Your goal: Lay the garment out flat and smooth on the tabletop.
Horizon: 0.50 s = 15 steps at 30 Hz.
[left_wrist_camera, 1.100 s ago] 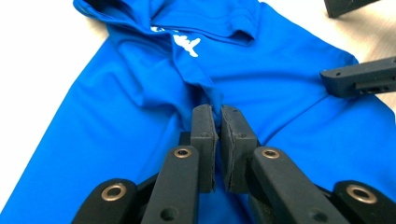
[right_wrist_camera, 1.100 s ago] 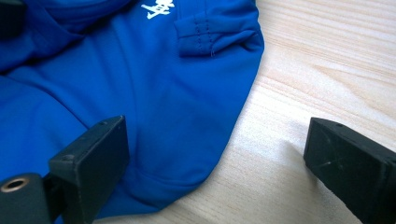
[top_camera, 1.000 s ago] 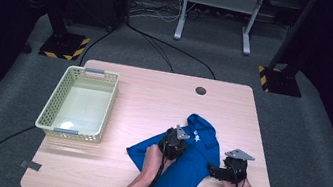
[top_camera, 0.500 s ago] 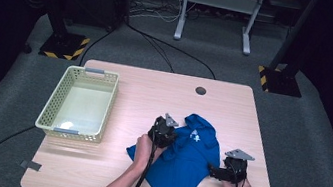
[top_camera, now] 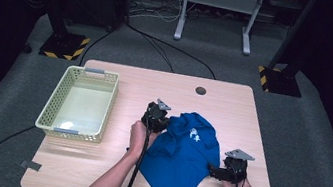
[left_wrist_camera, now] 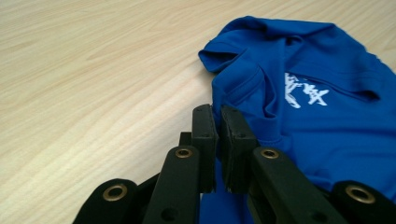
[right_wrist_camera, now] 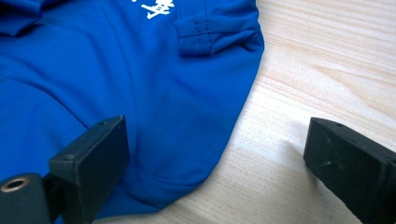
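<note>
A blue T-shirt (top_camera: 188,152) with a white print lies crumpled on the right half of the wooden table (top_camera: 106,175). At the shirt's upper left edge my left gripper (top_camera: 159,122) is shut on a fold of the blue fabric. The left gripper view has the left gripper (left_wrist_camera: 218,116) pinching the shirt (left_wrist_camera: 317,130), cloth showing between the closed jaws. My right gripper (top_camera: 213,171) rests at the shirt's right edge, open. In the right gripper view the right gripper (right_wrist_camera: 217,135) straddles the hem of the shirt (right_wrist_camera: 116,70) without pressing on it.
A pale yellow plastic basket (top_camera: 49,116) stands on the left part of the table. A round cable hole (top_camera: 200,90) sits near the far edge. Bare wood lies between basket and shirt. Cables trail off the table's near edge.
My left gripper has moved left and away from the person, a little higher, carrying the pinched fold; the shirt's left side has drawn in with it. The right gripper has stayed put.
</note>
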Each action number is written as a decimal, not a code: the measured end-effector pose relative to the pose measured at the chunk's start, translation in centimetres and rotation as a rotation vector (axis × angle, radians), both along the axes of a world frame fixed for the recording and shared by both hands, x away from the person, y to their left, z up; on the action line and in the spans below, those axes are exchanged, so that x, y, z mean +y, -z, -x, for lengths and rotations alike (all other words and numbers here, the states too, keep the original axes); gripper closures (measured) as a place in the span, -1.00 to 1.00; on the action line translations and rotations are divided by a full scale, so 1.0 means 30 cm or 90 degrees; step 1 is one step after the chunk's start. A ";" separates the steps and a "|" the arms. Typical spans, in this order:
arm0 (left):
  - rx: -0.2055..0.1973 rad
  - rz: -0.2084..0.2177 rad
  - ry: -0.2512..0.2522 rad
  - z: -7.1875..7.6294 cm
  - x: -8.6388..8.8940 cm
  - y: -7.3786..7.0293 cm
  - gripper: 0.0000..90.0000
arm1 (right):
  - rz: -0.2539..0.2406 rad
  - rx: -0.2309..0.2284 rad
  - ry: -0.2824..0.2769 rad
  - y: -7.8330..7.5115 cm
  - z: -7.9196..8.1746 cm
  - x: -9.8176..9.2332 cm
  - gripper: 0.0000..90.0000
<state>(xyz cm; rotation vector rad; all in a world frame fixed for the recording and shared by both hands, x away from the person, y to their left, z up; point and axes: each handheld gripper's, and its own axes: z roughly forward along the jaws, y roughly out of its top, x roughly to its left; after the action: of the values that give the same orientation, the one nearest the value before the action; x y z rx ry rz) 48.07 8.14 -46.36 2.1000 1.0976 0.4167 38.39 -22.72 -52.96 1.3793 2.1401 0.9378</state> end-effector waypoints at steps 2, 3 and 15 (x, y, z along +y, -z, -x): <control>0.002 -0.009 -0.005 -0.019 0.007 -0.002 0.89 | 0.000 0.000 0.000 0.000 0.000 0.000 -0.87; 0.001 -0.015 -0.009 -0.030 0.011 -0.004 0.89 | 0.000 0.000 0.000 0.000 0.000 0.000 -0.87; 0.020 -0.050 -0.033 -0.131 0.016 -0.027 0.89 | 0.000 0.000 0.000 0.000 0.000 0.000 -0.87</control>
<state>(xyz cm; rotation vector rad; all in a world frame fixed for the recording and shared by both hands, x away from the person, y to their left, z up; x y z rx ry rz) 52.00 8.61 -45.56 2.1563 1.1733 0.4606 38.39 -22.72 -52.96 1.3793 2.1398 0.9371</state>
